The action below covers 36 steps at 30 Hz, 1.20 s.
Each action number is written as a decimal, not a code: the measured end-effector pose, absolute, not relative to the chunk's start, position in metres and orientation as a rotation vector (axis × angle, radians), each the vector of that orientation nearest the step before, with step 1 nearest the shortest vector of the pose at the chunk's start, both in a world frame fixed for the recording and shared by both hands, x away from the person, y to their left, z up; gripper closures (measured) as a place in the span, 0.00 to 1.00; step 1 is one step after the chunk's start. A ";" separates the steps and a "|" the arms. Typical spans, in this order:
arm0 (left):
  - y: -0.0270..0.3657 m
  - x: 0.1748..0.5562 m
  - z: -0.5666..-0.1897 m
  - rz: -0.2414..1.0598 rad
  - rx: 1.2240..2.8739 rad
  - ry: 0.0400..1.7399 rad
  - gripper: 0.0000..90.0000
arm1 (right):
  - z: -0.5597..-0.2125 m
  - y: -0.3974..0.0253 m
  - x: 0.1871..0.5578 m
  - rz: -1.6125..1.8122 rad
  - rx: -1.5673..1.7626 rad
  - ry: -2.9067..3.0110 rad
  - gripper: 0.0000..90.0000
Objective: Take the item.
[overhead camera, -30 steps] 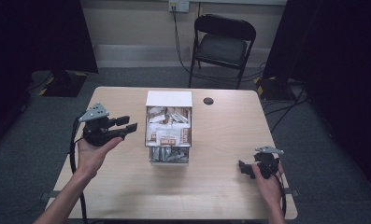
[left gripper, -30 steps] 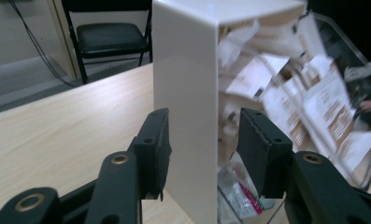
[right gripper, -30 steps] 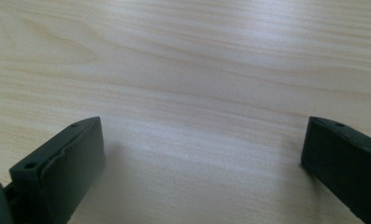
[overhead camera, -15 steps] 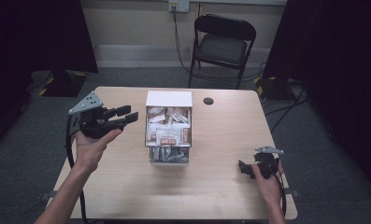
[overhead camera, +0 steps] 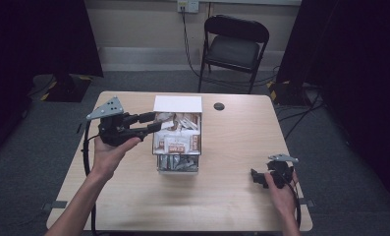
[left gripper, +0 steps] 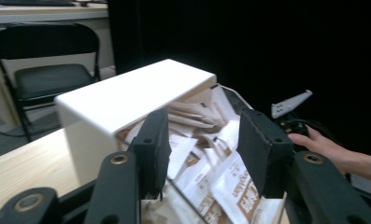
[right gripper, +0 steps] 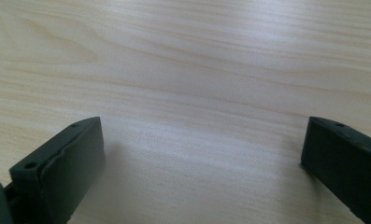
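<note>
White-lidded clear box (overhead camera: 177, 132) sits mid-counter (overhead camera: 133, 191), stuffed with brown-and-white packets (left gripper: 230, 184); print too blurry to read. Left gripper (overhead camera: 153, 123) hovers at its left edge, jaws moderately apart, nothing in them. Right gripper (overhead camera: 256, 177) rests on the counter well to the right, wide open and empty, mostly hidden by the hand.

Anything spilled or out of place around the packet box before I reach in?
Nothing stands out. The box sits square on the table, its packets jumbled but all inside, none on the wood. The left gripper hangs open at the box's edge; the right gripper rests open on bare table.
</note>
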State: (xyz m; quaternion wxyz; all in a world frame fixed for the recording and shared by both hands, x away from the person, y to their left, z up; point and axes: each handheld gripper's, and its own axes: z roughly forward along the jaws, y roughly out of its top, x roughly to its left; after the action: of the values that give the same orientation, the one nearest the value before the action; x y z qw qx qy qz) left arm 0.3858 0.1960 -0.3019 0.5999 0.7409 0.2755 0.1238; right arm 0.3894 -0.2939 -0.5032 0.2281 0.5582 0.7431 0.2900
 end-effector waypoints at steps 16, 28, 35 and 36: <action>0.171 0.395 -0.317 0.180 1.793 0.615 0.64 | -0.503 -0.294 0.389 0.798 1.538 2.046 0.00; 0.156 0.399 -0.328 0.158 1.879 0.594 0.67 | -0.503 -0.294 0.389 0.798 1.538 2.046 0.00; 0.153 0.399 -0.327 0.177 1.886 0.598 0.64 | -0.503 -0.294 0.389 0.798 1.537 2.046 0.00; 0.153 0.399 -0.327 0.174 1.895 0.595 0.64 | -0.503 -0.294 0.389 0.798 1.538 2.046 0.00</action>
State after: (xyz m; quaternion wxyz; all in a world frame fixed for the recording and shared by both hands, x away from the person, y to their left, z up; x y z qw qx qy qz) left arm 0.3987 0.1529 -0.3272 0.5430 0.7981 0.2505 0.0735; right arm 0.3892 -0.2938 -0.5032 0.2283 0.5584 0.7430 0.2898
